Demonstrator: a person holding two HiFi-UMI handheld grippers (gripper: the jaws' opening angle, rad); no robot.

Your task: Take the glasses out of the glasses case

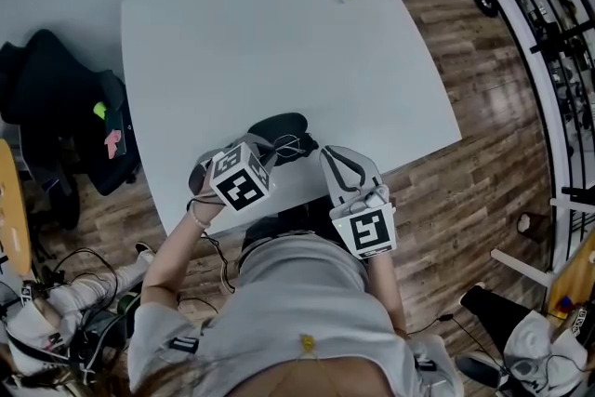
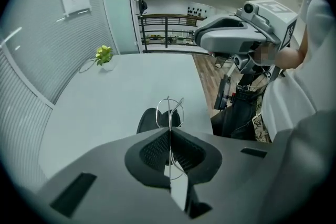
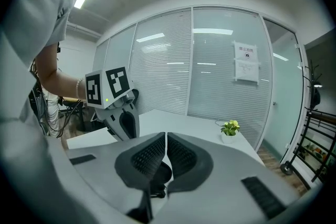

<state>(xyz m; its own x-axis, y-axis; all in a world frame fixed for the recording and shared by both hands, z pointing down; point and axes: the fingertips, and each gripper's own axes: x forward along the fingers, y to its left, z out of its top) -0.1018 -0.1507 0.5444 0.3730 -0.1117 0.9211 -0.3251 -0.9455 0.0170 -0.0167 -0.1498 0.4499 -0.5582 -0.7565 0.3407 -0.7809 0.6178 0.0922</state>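
Pale table (image 1: pixel 279 33), left gripper (image 2: pixel 169 134) with fingers pinched on wire-framed glasses (image 2: pixel 170 110), black case (image 2: pixel 147 120) lay on table just beyond those fingertips, right gripper (image 3: pixel 166 136) fingers pressed together, empty.

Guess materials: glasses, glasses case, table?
The glasses: thin silvery wire rim, glinting, looks like metal. The glasses case: matte black, no shine, maybe fabric or leatherette; can't tell. The table: smooth pale top, soft sheen, likely laminate.
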